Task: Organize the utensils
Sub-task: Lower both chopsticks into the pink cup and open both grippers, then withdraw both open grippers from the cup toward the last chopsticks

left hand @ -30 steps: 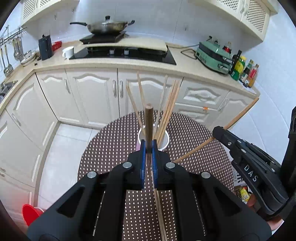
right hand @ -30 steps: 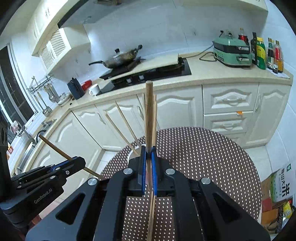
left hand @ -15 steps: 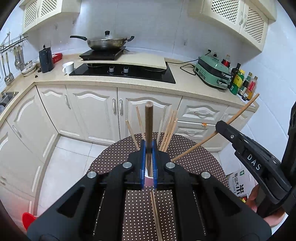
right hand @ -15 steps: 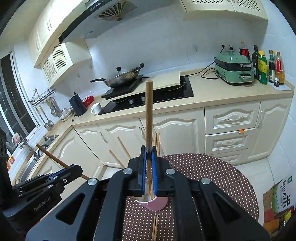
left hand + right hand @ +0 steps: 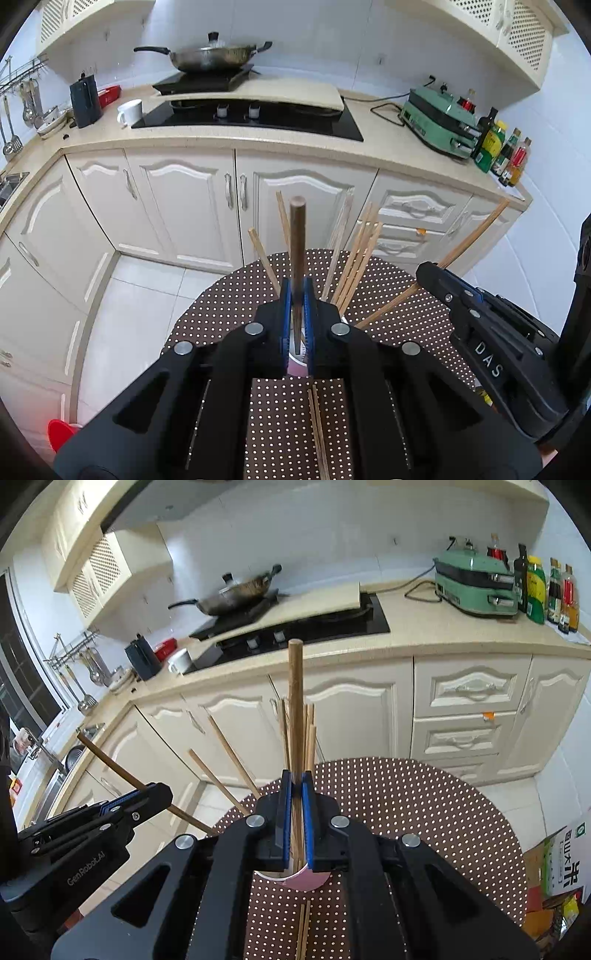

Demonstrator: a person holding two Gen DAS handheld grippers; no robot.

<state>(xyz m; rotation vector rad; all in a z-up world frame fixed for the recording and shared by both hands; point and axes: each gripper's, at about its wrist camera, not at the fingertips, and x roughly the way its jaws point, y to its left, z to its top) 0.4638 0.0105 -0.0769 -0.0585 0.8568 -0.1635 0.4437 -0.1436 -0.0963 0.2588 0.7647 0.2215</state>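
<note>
Chopstick sorting, delivery step: left gripper (image 5: pixel 297 314) and right gripper (image 5: pixel 295 805), jaws each pinching one chopstick (image 5: pixel 297 236) (image 5: pixel 295 701), poised above pink cup (image 5: pixel 303 878) of chopsticks on dotted bench (image 5: pixel 424 812); next, tips into cup, release.

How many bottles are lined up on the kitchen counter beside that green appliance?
4 bottles on the counter right of the green appliance: dark bottle, yellow-labelled green bottle, dark sauce bottle, red-labelled bottle. A red-capped one shows behind the appliance.

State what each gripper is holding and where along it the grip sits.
The left gripper is shut on a dark chopstick, the right gripper on a lighter chopstick. Each is pinched partway along, with a long end jutting past the fingertips.
</note>
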